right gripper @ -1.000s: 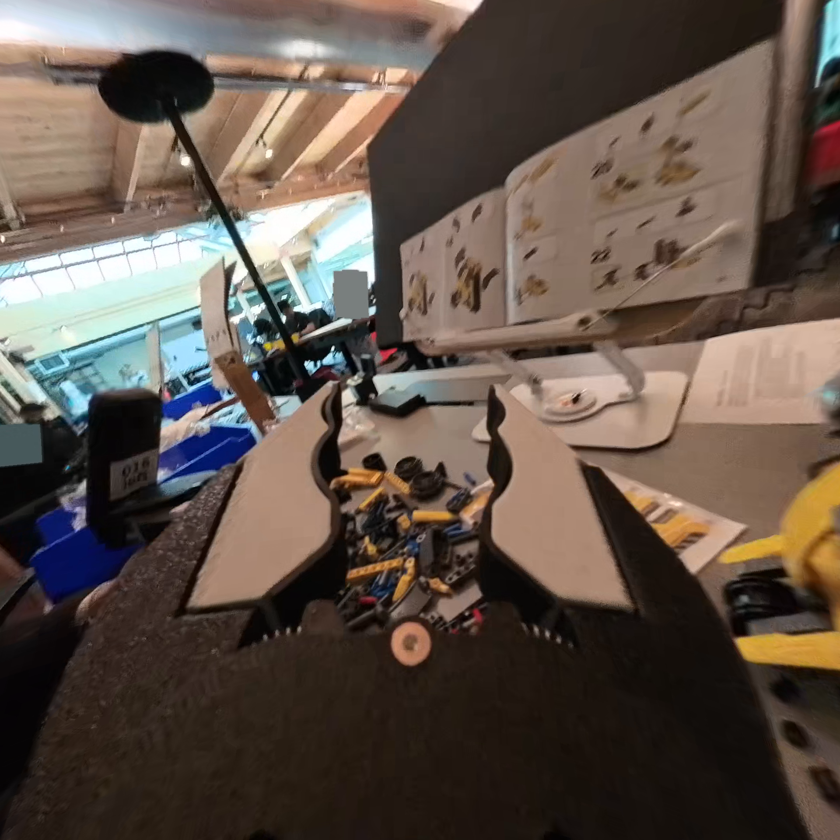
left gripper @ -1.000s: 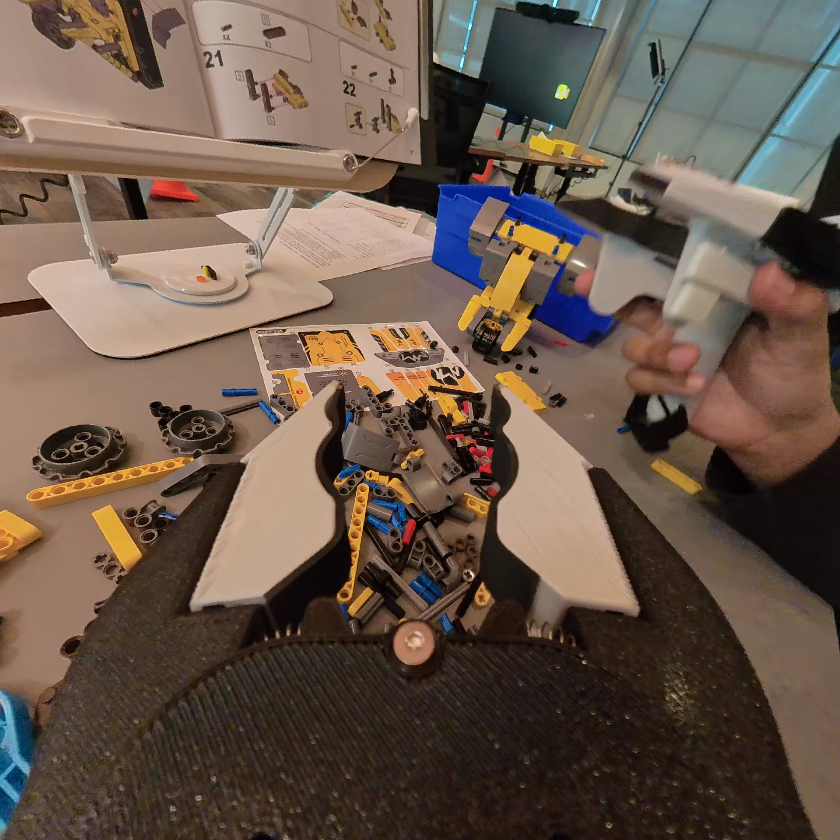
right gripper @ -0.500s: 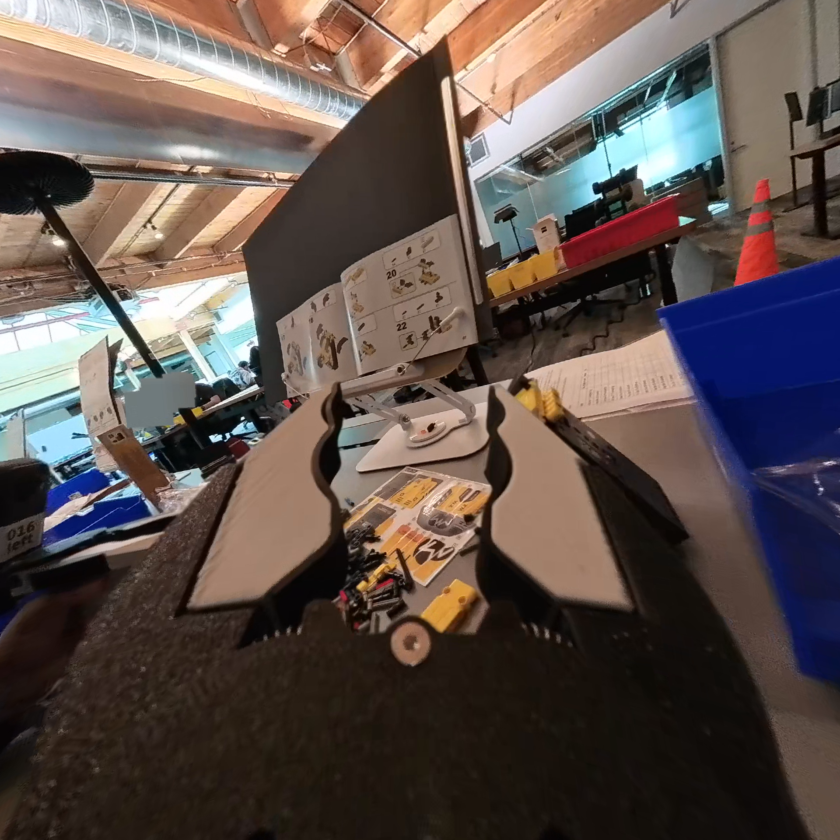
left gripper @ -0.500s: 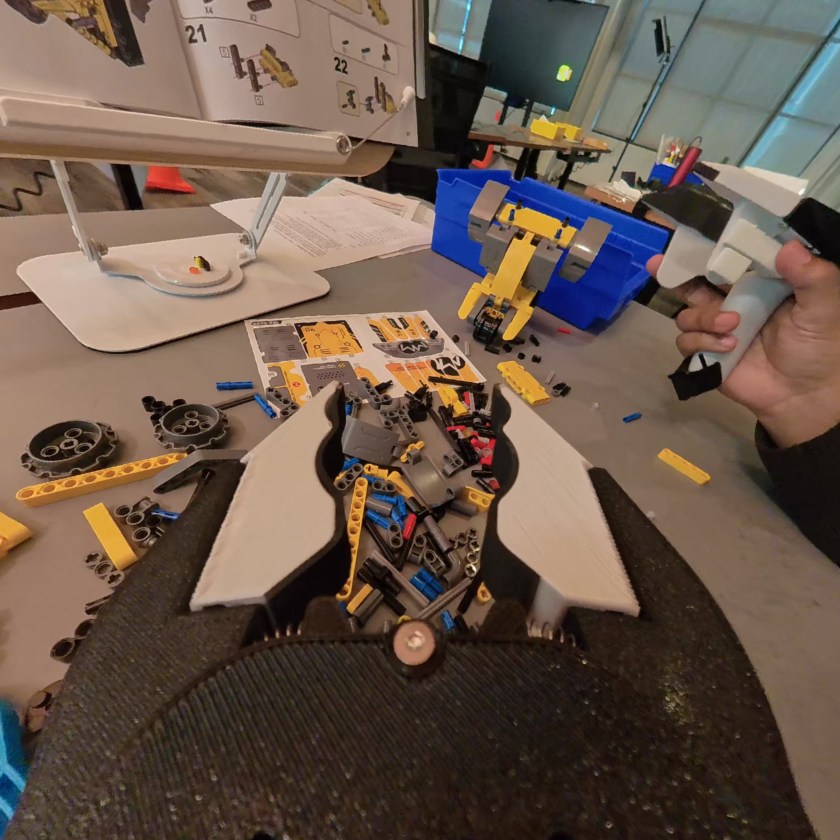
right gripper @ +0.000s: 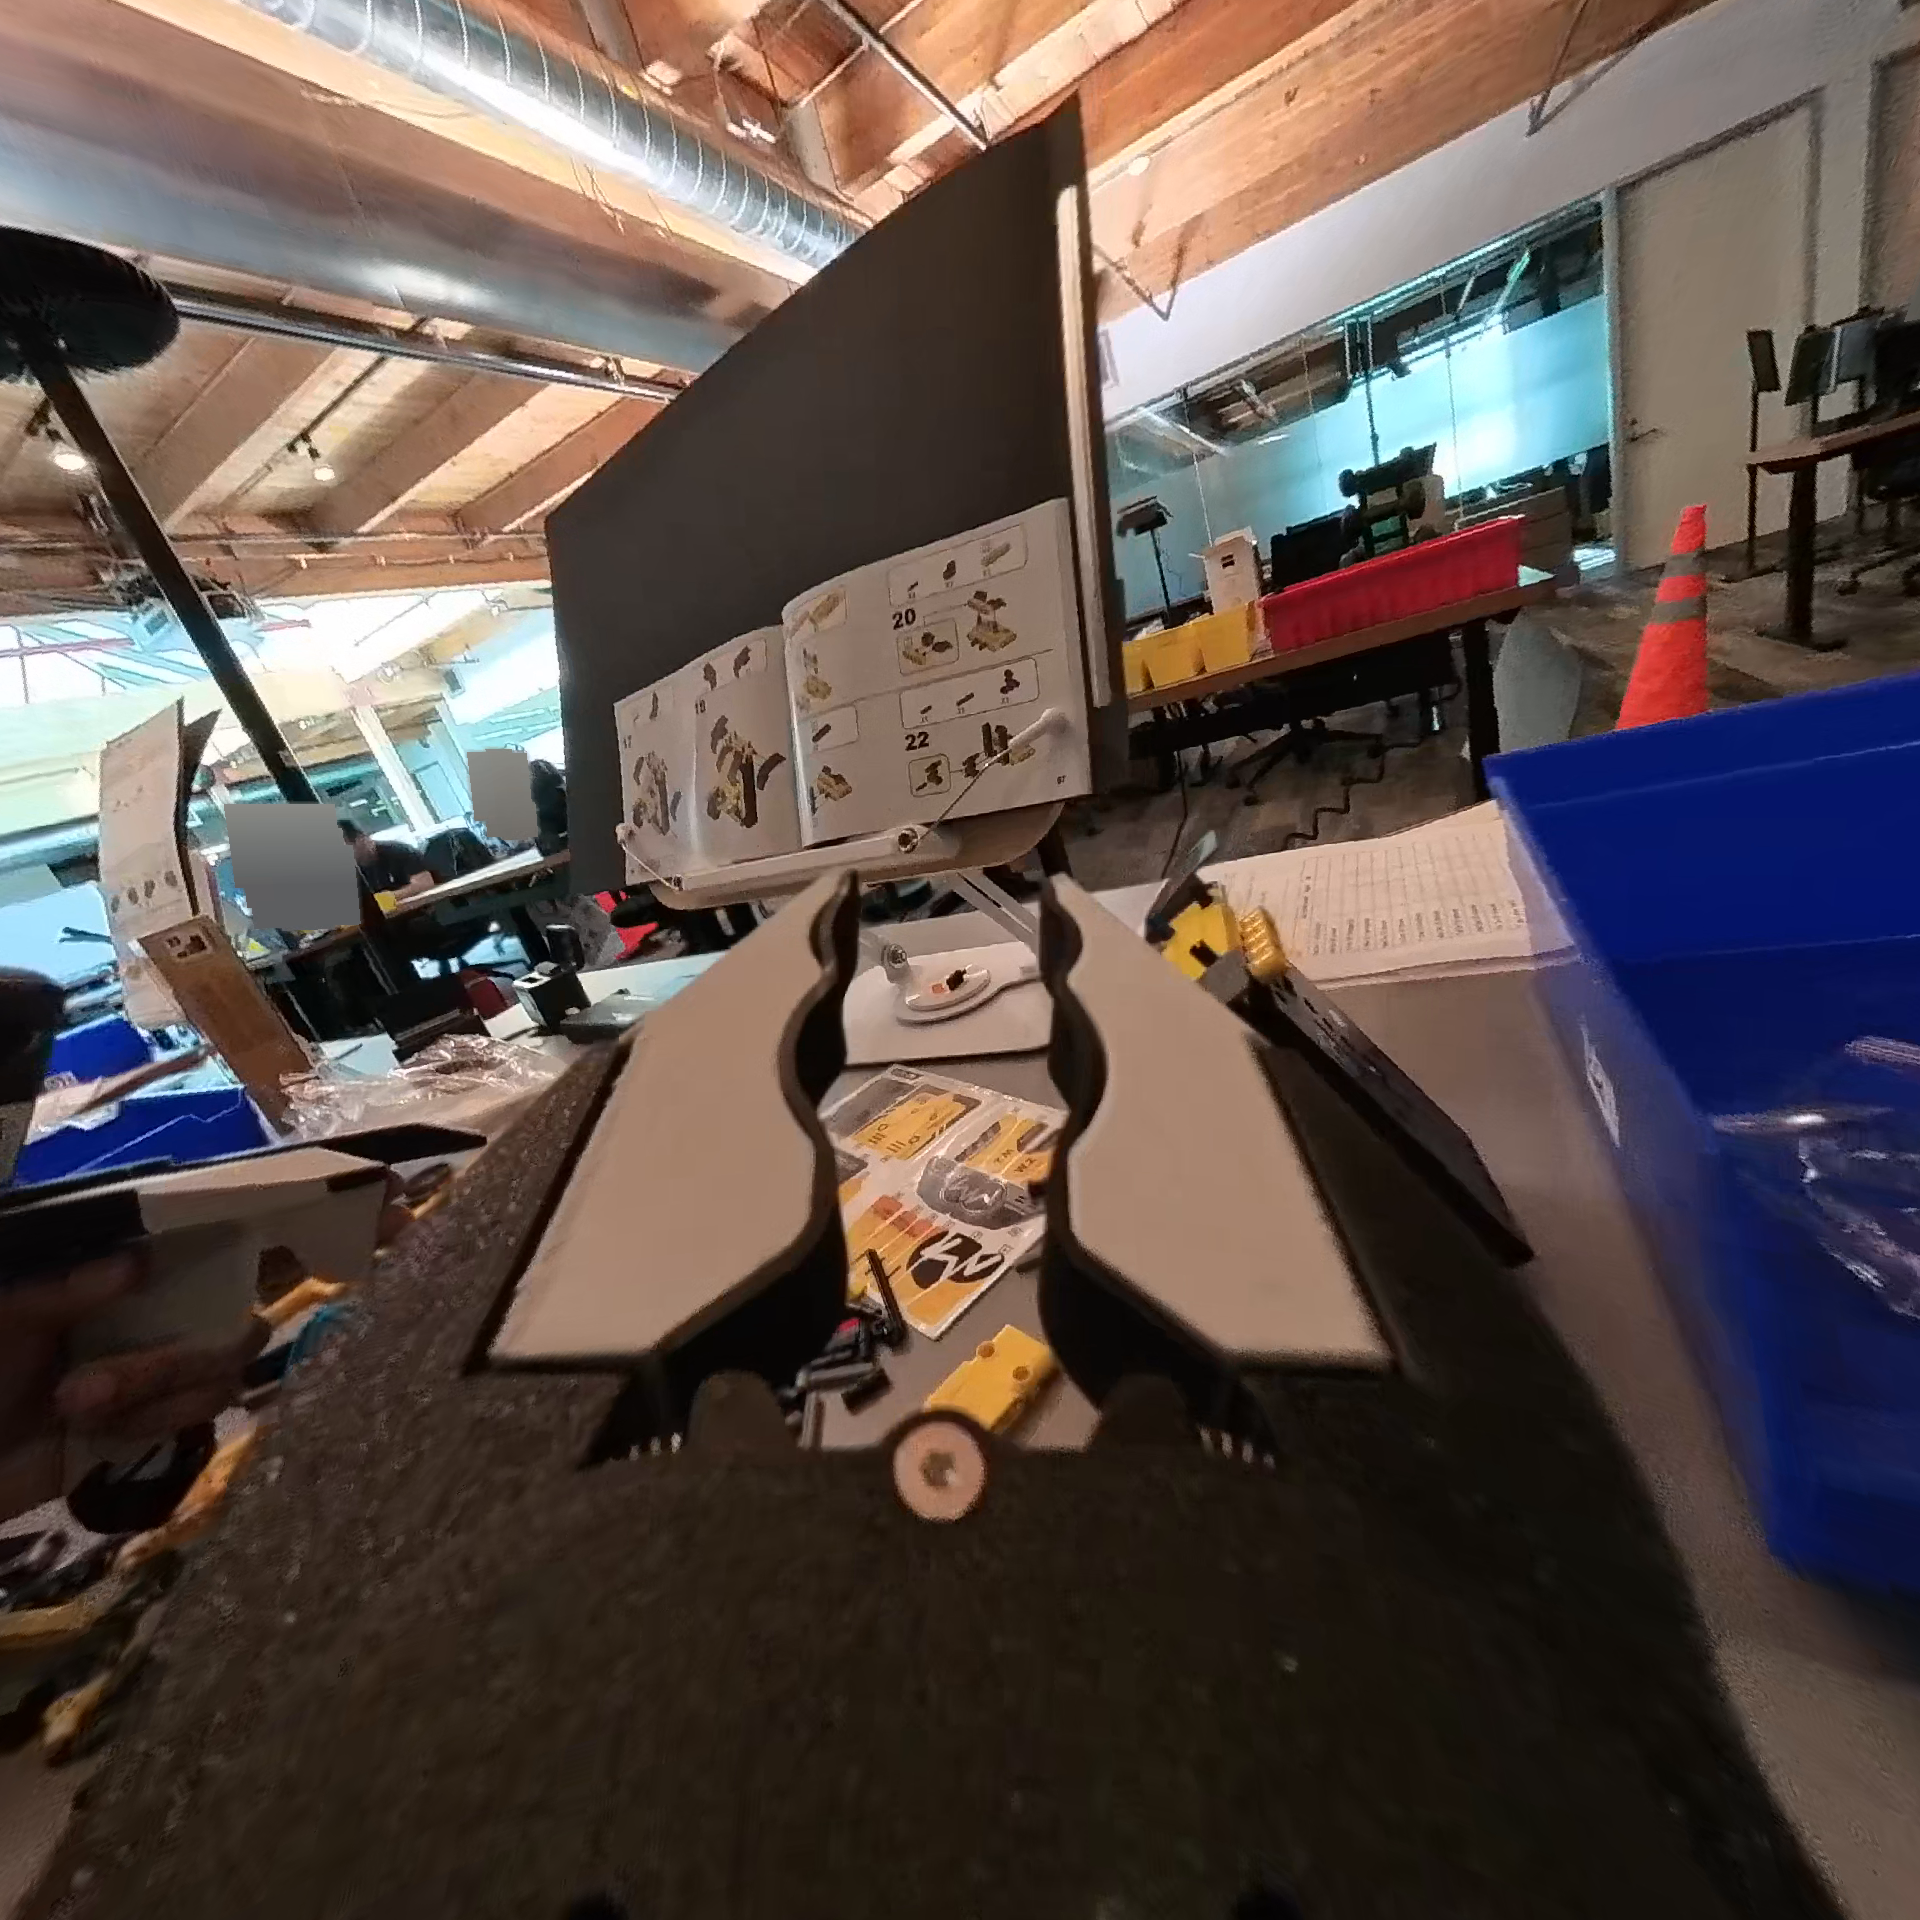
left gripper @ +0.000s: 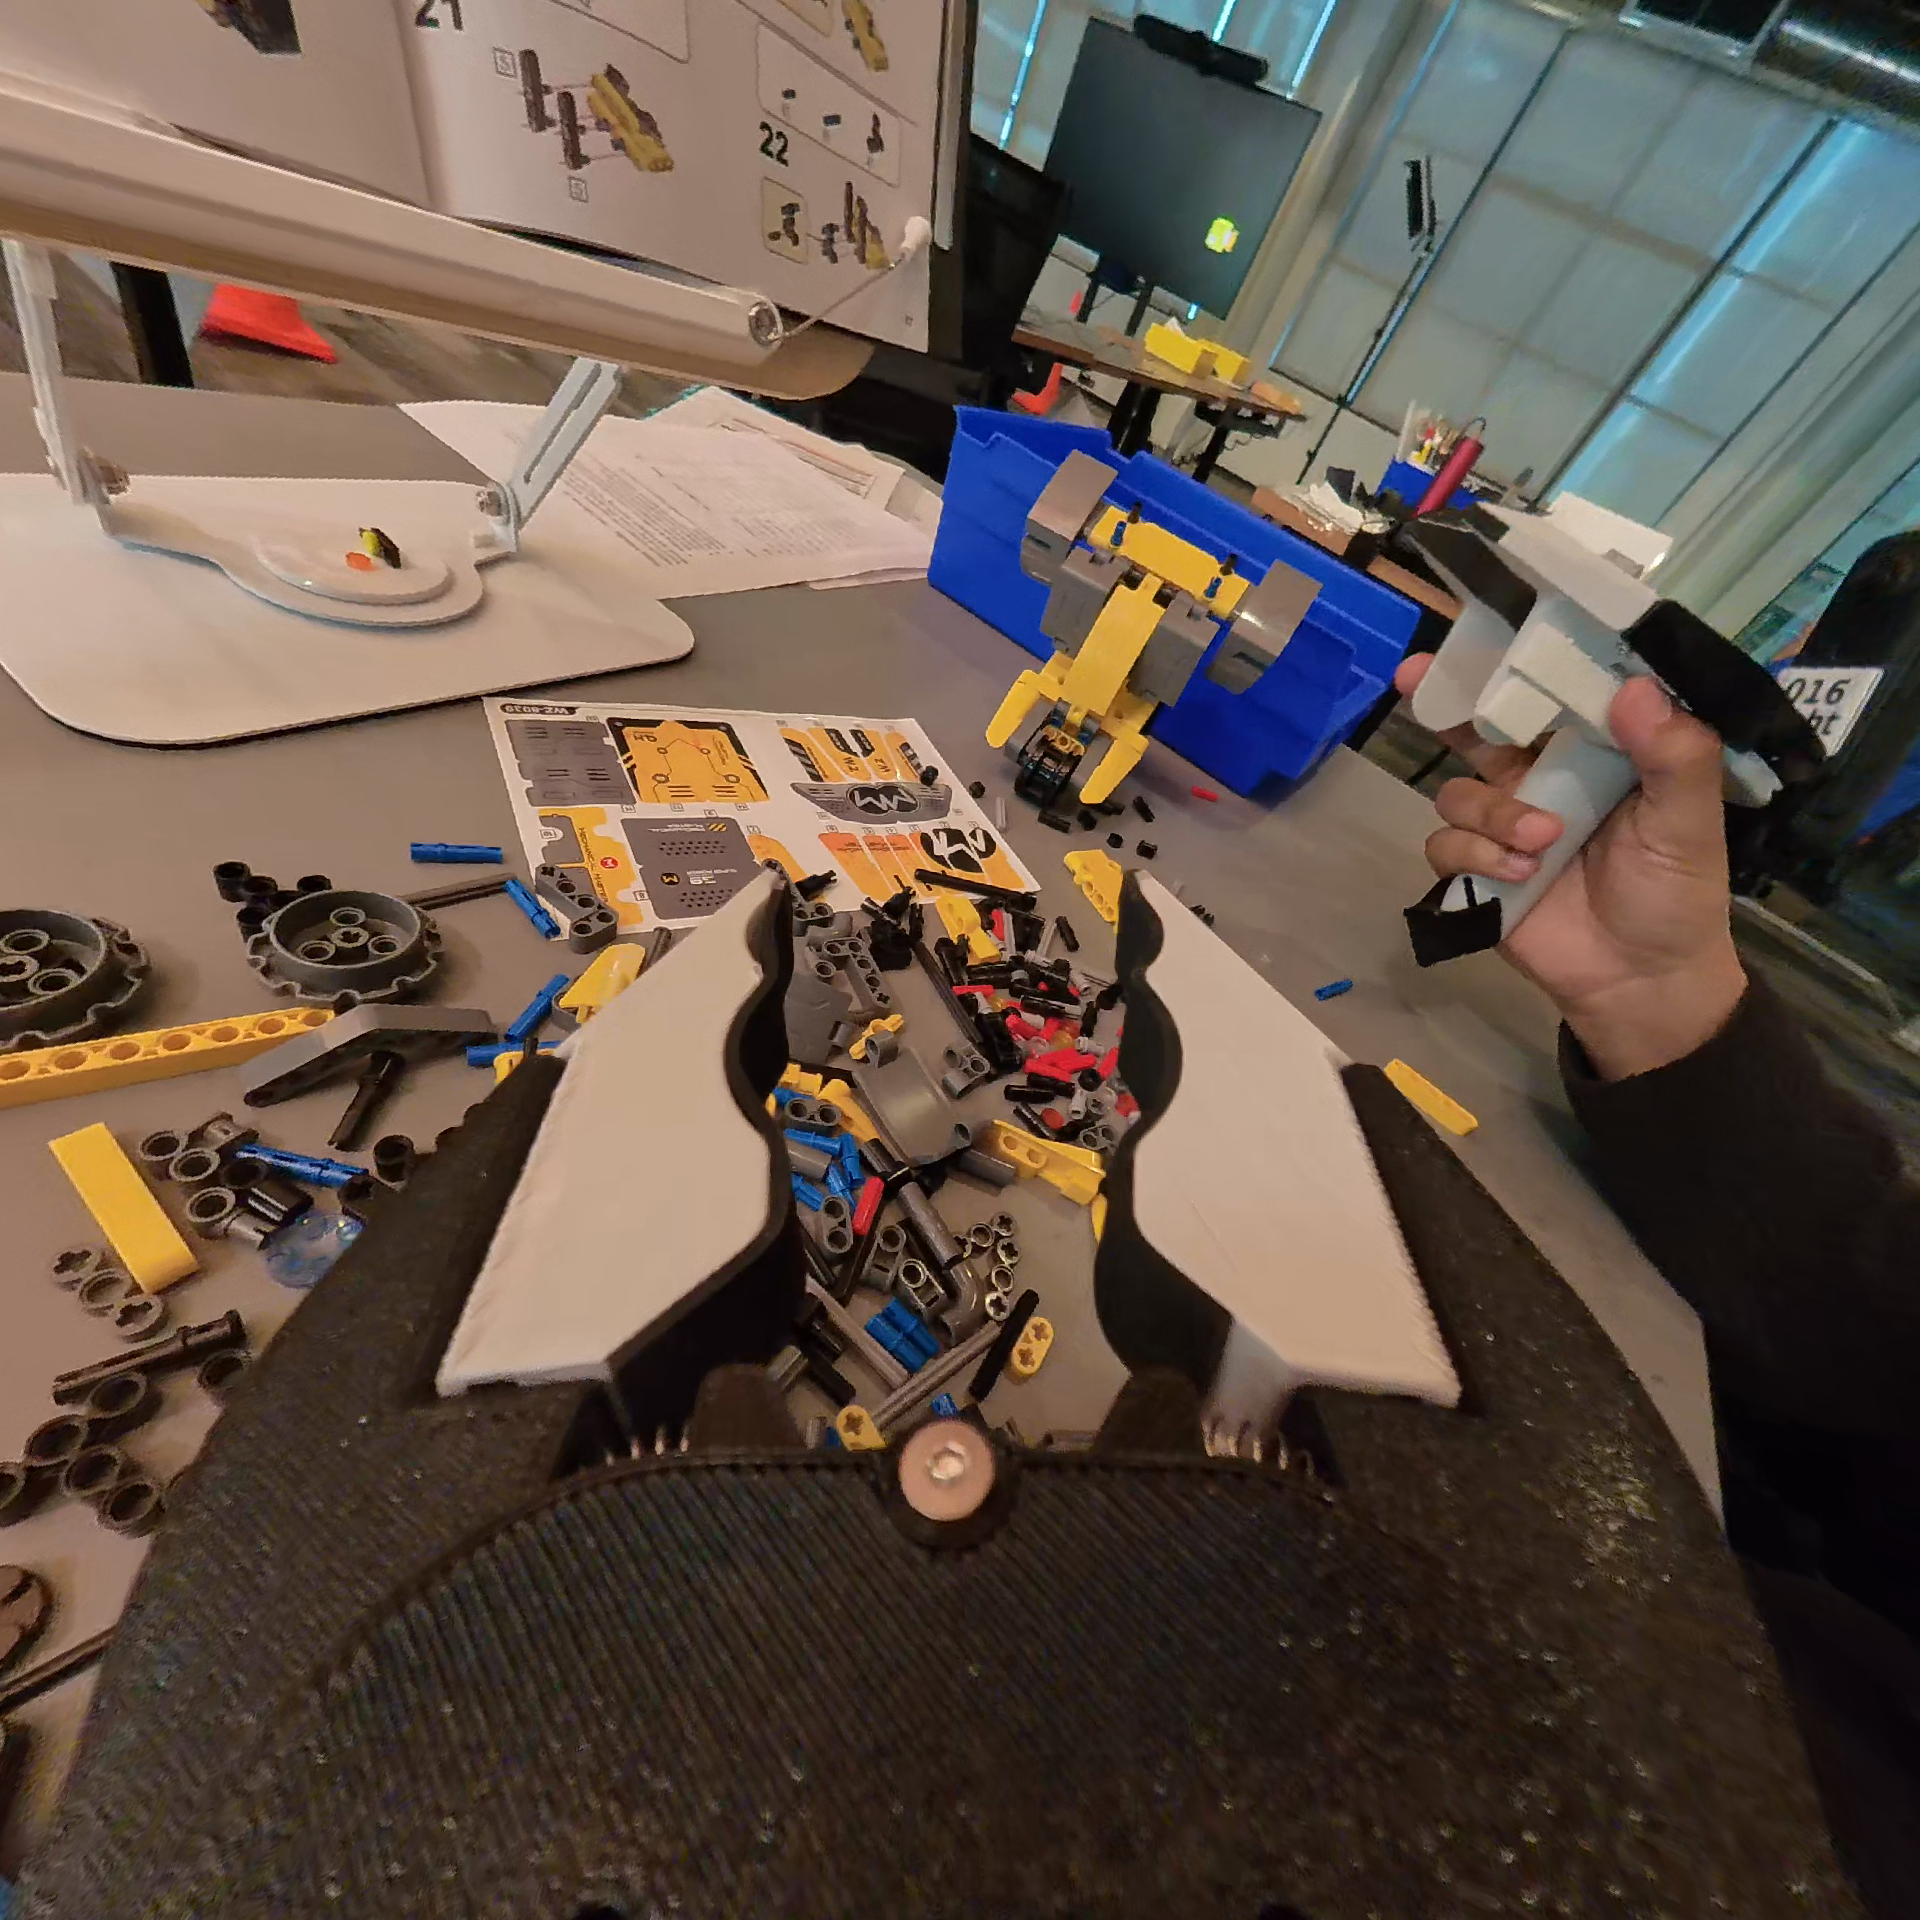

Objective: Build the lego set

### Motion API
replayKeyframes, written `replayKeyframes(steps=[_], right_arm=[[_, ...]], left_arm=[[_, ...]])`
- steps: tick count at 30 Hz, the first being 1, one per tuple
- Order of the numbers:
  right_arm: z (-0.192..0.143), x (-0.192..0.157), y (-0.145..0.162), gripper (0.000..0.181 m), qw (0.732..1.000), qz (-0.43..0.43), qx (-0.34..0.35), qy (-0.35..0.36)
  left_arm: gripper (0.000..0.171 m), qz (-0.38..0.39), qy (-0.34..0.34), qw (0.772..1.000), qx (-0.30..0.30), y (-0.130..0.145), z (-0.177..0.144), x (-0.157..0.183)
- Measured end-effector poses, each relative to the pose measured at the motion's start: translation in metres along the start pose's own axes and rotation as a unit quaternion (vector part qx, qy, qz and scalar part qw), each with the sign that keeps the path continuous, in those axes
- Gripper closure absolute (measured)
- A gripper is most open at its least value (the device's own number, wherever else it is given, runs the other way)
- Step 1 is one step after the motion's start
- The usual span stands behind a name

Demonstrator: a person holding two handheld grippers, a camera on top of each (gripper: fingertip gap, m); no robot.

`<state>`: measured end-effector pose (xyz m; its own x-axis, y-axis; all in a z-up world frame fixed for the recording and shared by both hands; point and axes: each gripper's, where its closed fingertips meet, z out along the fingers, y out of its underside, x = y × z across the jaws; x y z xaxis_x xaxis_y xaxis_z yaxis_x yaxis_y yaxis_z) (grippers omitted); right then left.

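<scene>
The half-built yellow and grey lego model (left gripper: 1127,644) stands upright on the grey table (left gripper: 1195,1226), right against the blue bin (left gripper: 1340,634), with the sticker sheet (left gripper: 748,800) lying flat just in front of it. Nearer, a heap of loose lego pieces (left gripper: 935,1101) in black, red, blue and yellow is spread across the table. The left gripper (left gripper: 951,914) hangs over that heap with its jaws well apart and nothing between them, much as it did 1 s ago. The right gripper (right gripper: 951,904) is likewise wide open and empty; 1 s ago it pointed down at the loose pieces, and it now tilts up toward the instruction booklet (right gripper: 862,717) on its white stand (left gripper: 343,623). In the left wrist view, the right hand (left gripper: 1621,883) holding it has drawn back from the model to the right edge, leaving the model in full view.
</scene>
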<state>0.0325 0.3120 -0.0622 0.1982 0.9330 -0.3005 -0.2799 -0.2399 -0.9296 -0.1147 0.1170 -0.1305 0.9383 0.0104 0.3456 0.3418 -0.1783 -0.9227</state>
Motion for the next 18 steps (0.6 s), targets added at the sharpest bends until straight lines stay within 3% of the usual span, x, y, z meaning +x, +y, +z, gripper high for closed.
replayKeyframes(steps=[5, 11, 18], right_arm=[[-0.004, 0.005, -0.006, 0.150, 1.000, 0.020, 0.014, -0.002], [-0.002, 0.004, -0.001, 0.150, 1.000, -0.014, 0.008, 0.013], [0.003, 0.005, 0.009, 0.149, 1.000, 0.001, -0.009, 0.011]], left_arm=[[0.118, 0.002, 0.016, 1.000, -0.011, 0.001, -0.003, 0.010], [0.129, -0.022, 0.043, 0.999, -0.011, -0.001, -0.013, 0.018], [0.133, -0.030, 0.037, 0.999, -0.003, -0.004, -0.023, 0.017]])
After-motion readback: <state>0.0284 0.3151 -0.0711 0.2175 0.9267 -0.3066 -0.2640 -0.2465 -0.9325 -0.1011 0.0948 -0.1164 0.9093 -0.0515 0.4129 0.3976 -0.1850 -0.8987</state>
